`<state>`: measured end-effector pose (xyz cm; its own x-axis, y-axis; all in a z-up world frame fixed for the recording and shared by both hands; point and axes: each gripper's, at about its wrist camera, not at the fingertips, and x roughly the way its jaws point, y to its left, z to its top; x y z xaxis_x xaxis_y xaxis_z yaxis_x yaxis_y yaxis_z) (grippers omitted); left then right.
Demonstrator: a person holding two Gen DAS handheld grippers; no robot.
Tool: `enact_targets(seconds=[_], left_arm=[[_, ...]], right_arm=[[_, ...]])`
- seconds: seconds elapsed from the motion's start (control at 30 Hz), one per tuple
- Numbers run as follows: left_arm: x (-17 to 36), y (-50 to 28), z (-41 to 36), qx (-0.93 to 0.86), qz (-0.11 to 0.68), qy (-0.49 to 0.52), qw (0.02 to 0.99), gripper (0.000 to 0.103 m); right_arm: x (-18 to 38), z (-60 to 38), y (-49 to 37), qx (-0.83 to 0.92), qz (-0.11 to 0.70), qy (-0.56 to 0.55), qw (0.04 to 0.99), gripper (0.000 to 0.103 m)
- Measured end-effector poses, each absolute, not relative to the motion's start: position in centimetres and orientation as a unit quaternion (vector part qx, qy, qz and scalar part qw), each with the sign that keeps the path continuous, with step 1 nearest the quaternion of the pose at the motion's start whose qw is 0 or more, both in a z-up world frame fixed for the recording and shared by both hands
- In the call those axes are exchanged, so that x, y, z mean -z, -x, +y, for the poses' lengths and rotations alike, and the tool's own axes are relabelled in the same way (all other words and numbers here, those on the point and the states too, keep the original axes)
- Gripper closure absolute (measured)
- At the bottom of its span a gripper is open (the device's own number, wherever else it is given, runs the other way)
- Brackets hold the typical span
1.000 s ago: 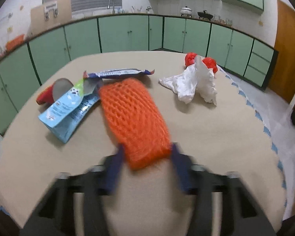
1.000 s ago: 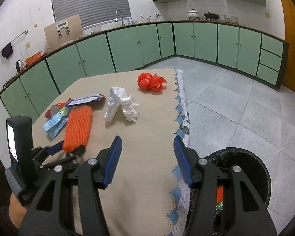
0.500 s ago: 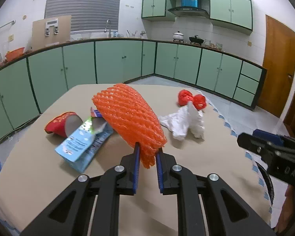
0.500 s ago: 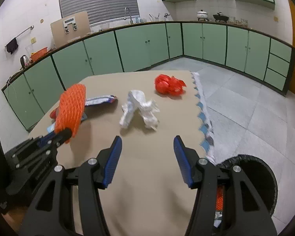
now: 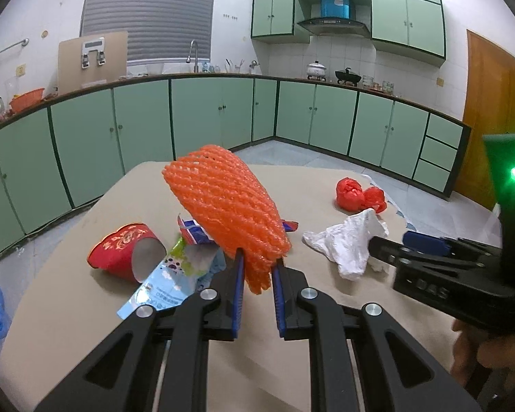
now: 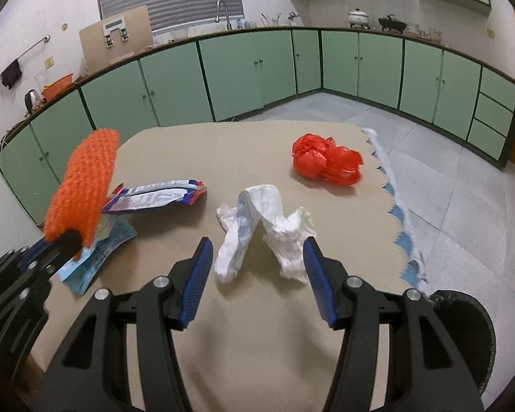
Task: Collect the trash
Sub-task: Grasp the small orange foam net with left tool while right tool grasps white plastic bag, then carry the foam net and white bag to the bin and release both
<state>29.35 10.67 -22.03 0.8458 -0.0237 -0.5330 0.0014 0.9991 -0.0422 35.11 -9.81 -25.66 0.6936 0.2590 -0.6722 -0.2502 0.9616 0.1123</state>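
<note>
My left gripper (image 5: 256,266) is shut on the near end of an orange foam net sleeve (image 5: 226,202) and holds it up off the beige table (image 5: 68,312); the sleeve (image 6: 84,185) also shows at the left of the right wrist view. My right gripper (image 6: 257,257) is open just in front of a crumpled white tissue (image 6: 261,226), its fingers to either side of the near end without touching. A red plastic bag (image 6: 322,163) lies farther back near the table's right edge. The right gripper (image 5: 391,247) reaches in beside the tissue (image 5: 346,243).
A red paper cup (image 5: 127,252) lies on its side at the left, beside blue and white snack wrappers (image 5: 168,281). A black trash bin (image 6: 470,336) stands on the floor off the table's right edge. Green cabinets line the far walls.
My left gripper has closed on the orange sleeve and lifted it off the table. My right gripper, still open, has moved forward over the table to the white tissue.
</note>
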Motion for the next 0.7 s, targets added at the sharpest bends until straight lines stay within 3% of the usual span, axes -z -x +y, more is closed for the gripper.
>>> enact_targets(seconds=[0.13, 0.2, 0.23, 0.27, 0.33, 0.7], left_arm=[[22.4, -30.0, 11.2, 0.007, 0.281, 0.023, 0.959, 0.088], [22.6, -30.5, 11.7, 0.007, 0.284, 0.030, 0.958, 0.088], [22.7, -30.7, 11.9, 0.007, 0.285, 0.031, 0.958, 0.088], [22.7, -30.8, 11.9, 0.006, 0.285, 0.030, 0.958, 0.088], [22.8, -31.2, 12.2, 0.004, 0.286, 0.028, 0.958, 0.088], [22.2, -31.0, 11.9, 0.012, 0.293, 0.030, 0.956, 0.088]], right_arm=[[26.4, -8.9, -36.6, -0.136, 0.376, -0.004, 0.917, 0.051], [26.8, -8.4, -37.2, -0.139, 0.385, 0.009, 0.912, 0.068], [26.9, -8.1, -37.4, -0.141, 0.387, 0.016, 0.911, 0.086], [26.8, -8.0, -37.4, -0.144, 0.386, 0.019, 0.911, 0.096], [26.5, -7.8, -37.1, -0.146, 0.382, 0.022, 0.912, 0.101], [23.7, -10.2, -33.3, -0.145, 0.357, 0.016, 0.923, 0.103]])
